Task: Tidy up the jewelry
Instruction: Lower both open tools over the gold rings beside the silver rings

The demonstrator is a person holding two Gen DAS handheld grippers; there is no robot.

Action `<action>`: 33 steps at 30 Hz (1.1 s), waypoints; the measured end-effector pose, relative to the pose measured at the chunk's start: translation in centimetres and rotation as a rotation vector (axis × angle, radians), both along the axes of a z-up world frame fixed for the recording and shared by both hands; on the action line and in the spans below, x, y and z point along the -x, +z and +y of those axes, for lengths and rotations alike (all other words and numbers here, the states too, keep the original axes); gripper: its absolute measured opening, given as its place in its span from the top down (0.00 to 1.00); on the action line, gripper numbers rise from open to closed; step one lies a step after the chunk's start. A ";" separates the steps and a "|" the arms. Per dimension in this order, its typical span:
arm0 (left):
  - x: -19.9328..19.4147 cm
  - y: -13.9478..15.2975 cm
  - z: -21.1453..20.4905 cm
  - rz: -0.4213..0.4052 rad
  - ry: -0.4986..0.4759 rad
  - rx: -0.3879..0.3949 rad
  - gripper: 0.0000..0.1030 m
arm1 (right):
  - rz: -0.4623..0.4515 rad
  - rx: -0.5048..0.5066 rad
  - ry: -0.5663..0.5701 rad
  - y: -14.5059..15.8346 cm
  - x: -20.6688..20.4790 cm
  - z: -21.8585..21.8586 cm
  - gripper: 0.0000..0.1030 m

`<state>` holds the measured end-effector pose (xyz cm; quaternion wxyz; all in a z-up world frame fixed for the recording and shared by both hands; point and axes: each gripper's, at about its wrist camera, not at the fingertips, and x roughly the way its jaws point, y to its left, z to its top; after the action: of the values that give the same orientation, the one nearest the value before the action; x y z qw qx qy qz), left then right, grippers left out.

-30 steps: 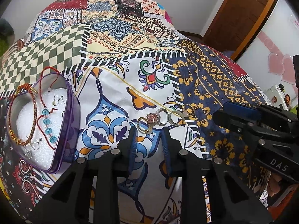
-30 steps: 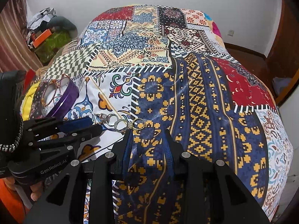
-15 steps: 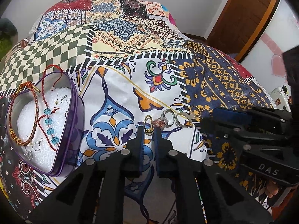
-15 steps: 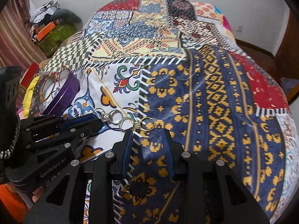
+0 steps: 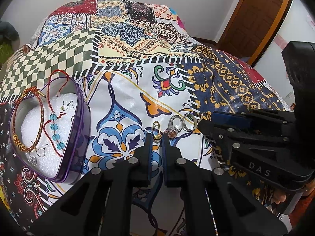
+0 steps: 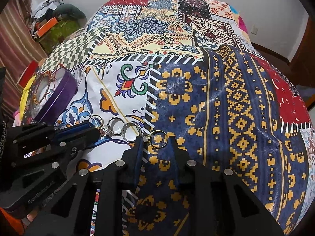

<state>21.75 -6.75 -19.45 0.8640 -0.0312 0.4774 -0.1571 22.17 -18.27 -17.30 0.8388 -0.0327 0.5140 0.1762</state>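
Note:
Several rings lie in a row on the patchwork bedspread. My left gripper point(image 5: 157, 137) is shut on a gold ring point(image 5: 156, 130), the leftmost of the row, which stands up between the tips. Next to it lie a silver ring with a pink stone point(image 5: 172, 128) and a plain silver ring point(image 5: 189, 122). My right gripper point(image 6: 155, 141) is open with its tips either side of another gold ring point(image 6: 158, 137) at the row's right end. A purple heart-shaped tin point(image 5: 78, 137) at the left holds bracelets and earrings on white foam.
The patterned bedspread point(image 6: 226, 98) covers the whole bed. A wooden door point(image 5: 261, 17) stands at the back right. Clutter and boxes point(image 6: 51, 25) sit on the floor beyond the bed's left side. The tin also shows in the right wrist view point(image 6: 59, 96).
My left gripper moved forward to the leftmost gold ring and closed on it. My right gripper moved forward until its open tips flank the right-end gold ring.

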 end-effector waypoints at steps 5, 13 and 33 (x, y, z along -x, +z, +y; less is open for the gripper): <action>0.6 0.4 0.3 -0.009 0.010 0.003 0.93 | 0.004 -0.019 0.009 0.1 0.2 -0.1 0.96; 1.2 1.4 0.7 -0.038 0.019 -0.012 0.93 | -0.033 -0.004 0.033 1.0 1.5 0.4 0.96; 0.7 0.8 1.3 -0.029 0.023 0.013 0.93 | -0.012 0.053 0.030 0.0 -0.2 1.4 0.80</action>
<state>21.04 -5.50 -18.64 0.8725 -0.0402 0.4631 -0.1506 22.34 -16.82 -17.27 0.8379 -0.0637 0.5130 0.1749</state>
